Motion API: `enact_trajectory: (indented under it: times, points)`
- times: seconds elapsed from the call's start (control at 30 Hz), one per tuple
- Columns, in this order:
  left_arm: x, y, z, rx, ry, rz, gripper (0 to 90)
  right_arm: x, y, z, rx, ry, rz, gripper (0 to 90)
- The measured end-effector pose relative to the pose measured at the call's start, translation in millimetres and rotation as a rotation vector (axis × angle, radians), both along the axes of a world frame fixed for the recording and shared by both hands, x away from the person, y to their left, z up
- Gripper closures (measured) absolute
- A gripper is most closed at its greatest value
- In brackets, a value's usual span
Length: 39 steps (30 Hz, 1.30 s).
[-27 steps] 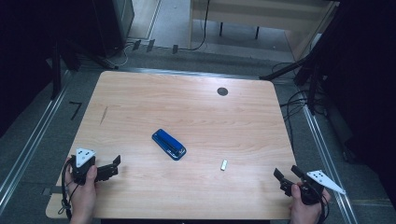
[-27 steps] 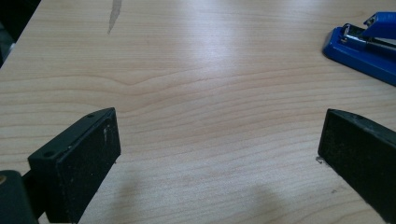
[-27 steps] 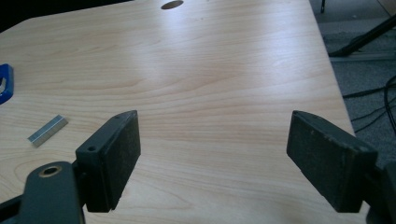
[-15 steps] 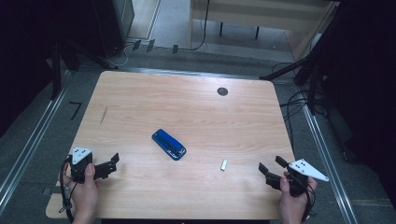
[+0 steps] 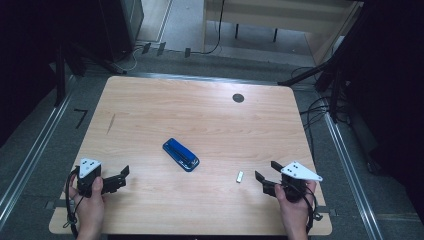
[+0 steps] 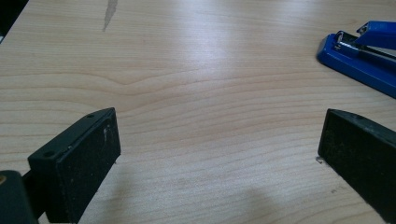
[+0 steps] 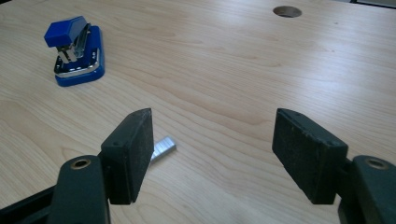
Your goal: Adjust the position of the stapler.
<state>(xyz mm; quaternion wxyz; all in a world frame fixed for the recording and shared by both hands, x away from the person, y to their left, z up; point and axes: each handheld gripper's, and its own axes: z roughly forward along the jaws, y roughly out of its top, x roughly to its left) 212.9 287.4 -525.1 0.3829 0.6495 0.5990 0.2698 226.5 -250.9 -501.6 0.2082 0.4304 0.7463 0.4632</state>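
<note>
Since the earlier pictures the right gripper (image 5: 264, 180) has slid in from the table's near right corner toward the middle, and the left gripper (image 5: 121, 177) has shifted slightly along the near left edge. The right gripper's jaws stand apart with nothing between them; the strip of staples (image 7: 161, 148) lies on the table (image 5: 200, 115) just beside and beyond its left jaw, not touched. The blue stapler (image 5: 180, 155) lies farther off toward the table's middle, between the two grippers and well apart from each. The left gripper's jaws gape wide over bare wood, the stapler (image 6: 359, 60) ahead to their right
</note>
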Motion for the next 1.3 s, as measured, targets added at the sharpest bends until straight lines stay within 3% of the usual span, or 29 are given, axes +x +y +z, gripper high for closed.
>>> enact_trajectory:
  times: [0.2,0.33,0.4,0.63,0.93,1.3]
  points:
    - [-0.2,-1.4,0.0,0.010,0.004,-0.011,0.0,5.8,21.0,2.7,-0.007,0.003,0.024,33.0]
    - [-0.6,-1.3,0.0,0.008,0.000,-0.024,0.0,8.3,33.3,5.7,-0.031,-0.002,0.006,41.5]
    - [-0.7,-1.5,0.2,0.010,0.002,-0.029,0.0,9.1,37.4,6.8,-0.006,-0.011,0.038,47.1]
    - [-0.7,-1.9,0.0,0.006,0.004,-0.037,0.0,19.6,56.3,5.5,-0.001,0.042,0.076,45.1]
    - [-0.7,-2.7,0.0,0.012,0.004,-0.043,0.0,29.7,74.4,9.8,0.002,0.065,0.121,45.1]
    - [-1.3,-3.8,0.0,0.018,0.001,-0.055,0.0,37.1,94.3,11.2,-0.027,0.071,0.153,42.4]
